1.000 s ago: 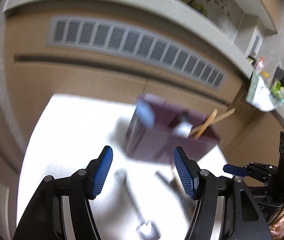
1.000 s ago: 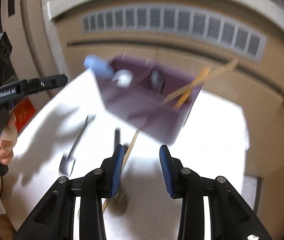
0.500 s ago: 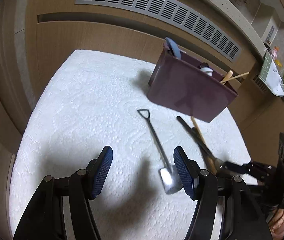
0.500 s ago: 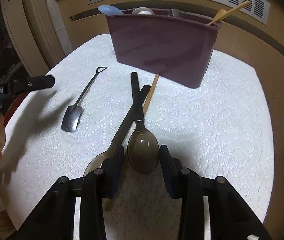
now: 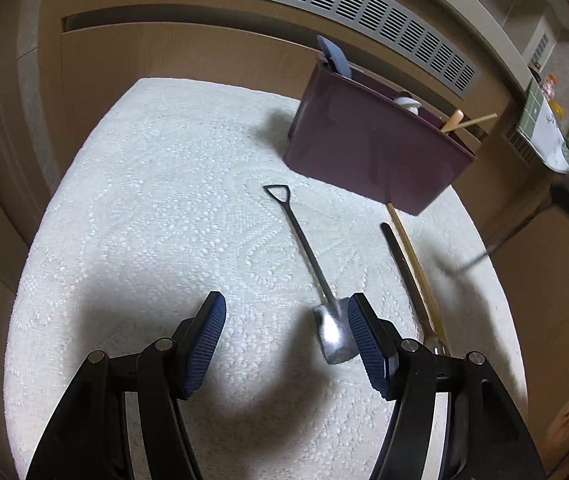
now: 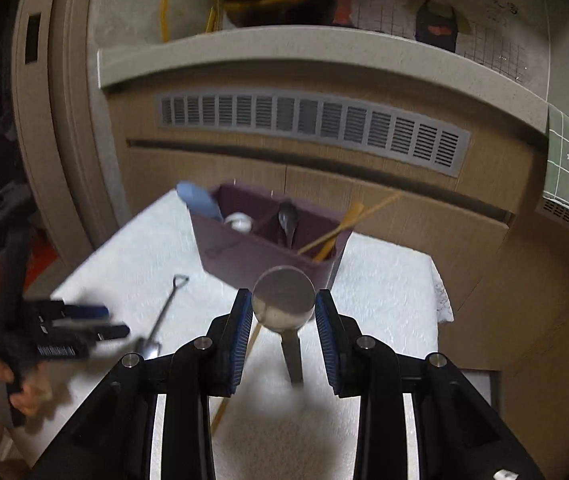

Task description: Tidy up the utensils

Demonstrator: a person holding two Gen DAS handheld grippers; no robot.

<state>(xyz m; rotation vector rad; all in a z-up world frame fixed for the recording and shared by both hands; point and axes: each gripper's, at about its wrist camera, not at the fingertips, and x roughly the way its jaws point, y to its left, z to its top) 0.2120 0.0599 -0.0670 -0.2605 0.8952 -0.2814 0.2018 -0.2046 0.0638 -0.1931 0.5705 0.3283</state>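
The right tongs (image 6: 283, 312) are gripping a dark metal spoon (image 6: 283, 298) by its round bowl, the blue pads (image 6: 241, 340) pressing on either side of it and the handle hanging down between the fingers above the white lace-covered surface (image 6: 384, 292). Beyond it a maroon plastic utensil caddy (image 6: 260, 254) is standing on the cloth, holding a blue spatula (image 6: 198, 200), a white-topped item, a dark spoon and slanting wooden chopsticks (image 6: 340, 228) in its compartments. The left tongs (image 5: 286, 340) are hovering wide apart and holding nothing, just beside the blade of a small shovel-shaped metal spoon (image 5: 312, 276) lying on the cloth. To its right a dark-handled utensil (image 5: 402, 264) and a wooden stick (image 5: 416, 268) are lying side by side, touching, near the caddy's front wall.
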